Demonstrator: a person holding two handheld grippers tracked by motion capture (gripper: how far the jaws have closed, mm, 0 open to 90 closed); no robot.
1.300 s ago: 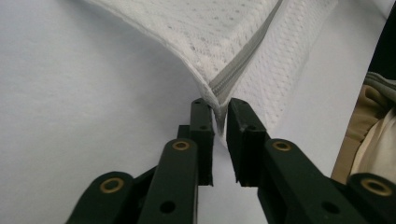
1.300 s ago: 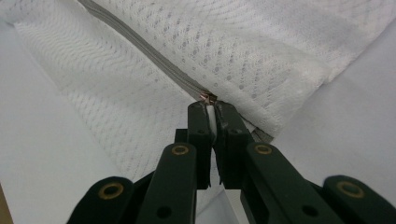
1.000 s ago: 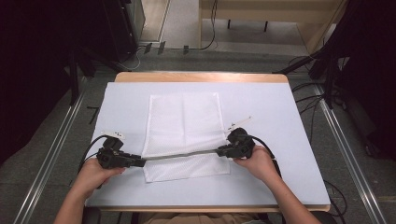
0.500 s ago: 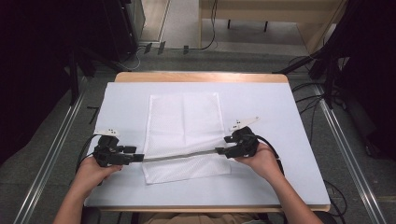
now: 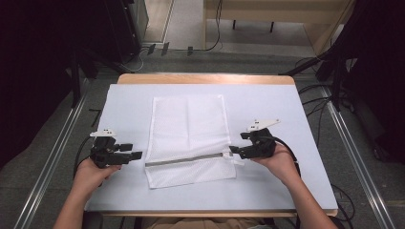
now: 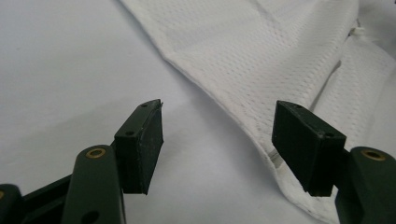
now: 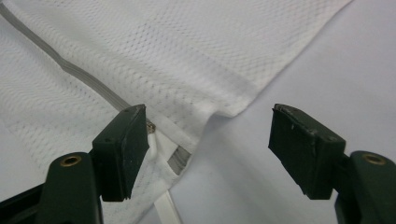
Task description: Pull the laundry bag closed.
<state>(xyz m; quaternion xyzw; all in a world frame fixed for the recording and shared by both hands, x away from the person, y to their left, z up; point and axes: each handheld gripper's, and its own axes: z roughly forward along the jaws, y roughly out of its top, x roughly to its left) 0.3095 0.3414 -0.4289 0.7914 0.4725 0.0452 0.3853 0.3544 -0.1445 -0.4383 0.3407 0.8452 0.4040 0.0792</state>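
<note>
While your grippers rest apart, the mesh bag [image 5: 188, 138] lies flat on the tabletop [image 5: 286, 114] between them.
Your left gripper [image 5: 135, 155] has jaws spread just off the bag's edge; your right gripper [image 5: 232, 150] has jaws spread beside the zipper [image 5: 186, 160] end.

One white mesh zippered laundry bag [image 5: 190, 138], two black two-jaw grippers, left [image 5: 135, 155] and right [image 5: 232, 150], one pale-covered wooden table [image 5: 286, 124]
</note>
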